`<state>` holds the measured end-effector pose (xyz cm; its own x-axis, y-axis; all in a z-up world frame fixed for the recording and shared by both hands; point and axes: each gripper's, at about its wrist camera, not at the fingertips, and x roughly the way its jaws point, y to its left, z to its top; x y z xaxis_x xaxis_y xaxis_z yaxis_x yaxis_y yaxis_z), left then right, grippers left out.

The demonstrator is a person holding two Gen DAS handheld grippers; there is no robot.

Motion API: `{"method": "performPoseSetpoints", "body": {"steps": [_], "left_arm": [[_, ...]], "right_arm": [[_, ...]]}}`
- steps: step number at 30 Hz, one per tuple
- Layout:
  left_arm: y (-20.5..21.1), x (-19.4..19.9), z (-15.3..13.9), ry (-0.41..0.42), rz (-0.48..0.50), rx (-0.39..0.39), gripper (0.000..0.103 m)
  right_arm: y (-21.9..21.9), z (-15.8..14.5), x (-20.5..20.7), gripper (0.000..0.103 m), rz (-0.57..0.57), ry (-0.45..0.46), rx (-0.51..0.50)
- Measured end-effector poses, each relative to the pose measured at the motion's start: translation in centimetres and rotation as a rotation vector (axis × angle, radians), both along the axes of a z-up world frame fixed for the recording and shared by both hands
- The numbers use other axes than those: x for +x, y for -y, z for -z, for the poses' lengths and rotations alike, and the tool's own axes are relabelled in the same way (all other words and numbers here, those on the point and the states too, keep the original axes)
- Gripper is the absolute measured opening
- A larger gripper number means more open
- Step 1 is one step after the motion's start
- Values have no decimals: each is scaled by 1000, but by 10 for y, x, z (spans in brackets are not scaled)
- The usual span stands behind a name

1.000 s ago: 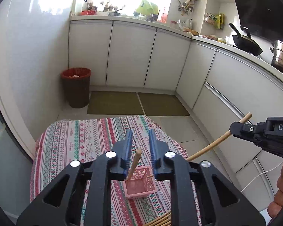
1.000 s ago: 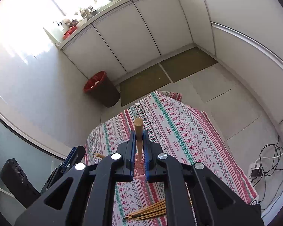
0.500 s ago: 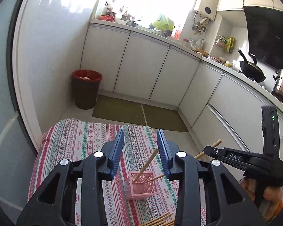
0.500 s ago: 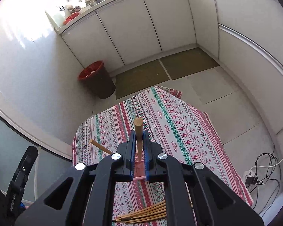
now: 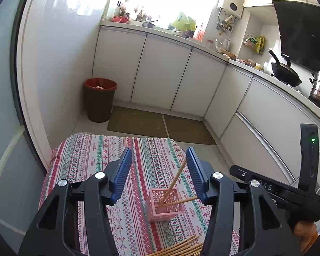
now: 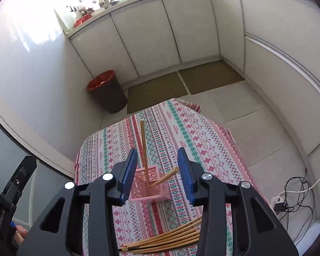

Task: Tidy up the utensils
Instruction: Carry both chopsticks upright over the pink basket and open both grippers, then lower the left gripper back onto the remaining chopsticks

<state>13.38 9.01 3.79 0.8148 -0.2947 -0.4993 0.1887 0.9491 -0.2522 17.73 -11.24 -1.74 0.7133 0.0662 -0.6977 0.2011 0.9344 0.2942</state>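
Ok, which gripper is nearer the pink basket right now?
Right. The right gripper hangs close over the pink basket, which shows between its fingers. The left gripper sits back and off to the side. Both sets of fingers have just been opening, gripping nothing.

left black plastic gripper (image 5: 159, 170): ribbed blue pads, silver screws | right black plastic gripper (image 6: 157, 168): same build, white "DAS" lettering, green light

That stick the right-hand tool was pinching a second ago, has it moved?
Yes. The chopstick has dropped from the right gripper, whose jaws have just been opening, into the pink basket, where it leans right beside the other chopstick.
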Motion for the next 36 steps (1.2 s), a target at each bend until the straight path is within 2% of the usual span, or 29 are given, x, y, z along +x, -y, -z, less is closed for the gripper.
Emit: {"method": "performPoseSetpoints", "body": {"steps": [7, 11, 17, 20, 23, 30, 36], "left_arm": [[9, -10, 10, -18, -1, 45, 53], [8, -18, 15, -13, -12, 48, 70], [17, -29, 33, -41, -1, 102, 73], [21, -36, 37, -32, -3, 117, 82], [24, -40, 42, -34, 2, 128, 84], [29, -47, 50, -40, 9, 144, 94], [36, -52, 61, -60, 35, 175, 96]], "right_arm": [[-2, -3, -31, 50, 43, 47, -117], [1, 2, -47, 57, 64, 59, -150], [3, 11, -66, 68, 93, 63, -175], [4, 14, -77, 83, 126, 83, -193], [6, 17, -87, 89, 154, 93, -217], [13, 27, -103, 95, 190, 74, -274], [19, 35, -118, 95, 190, 64, -315]]}}
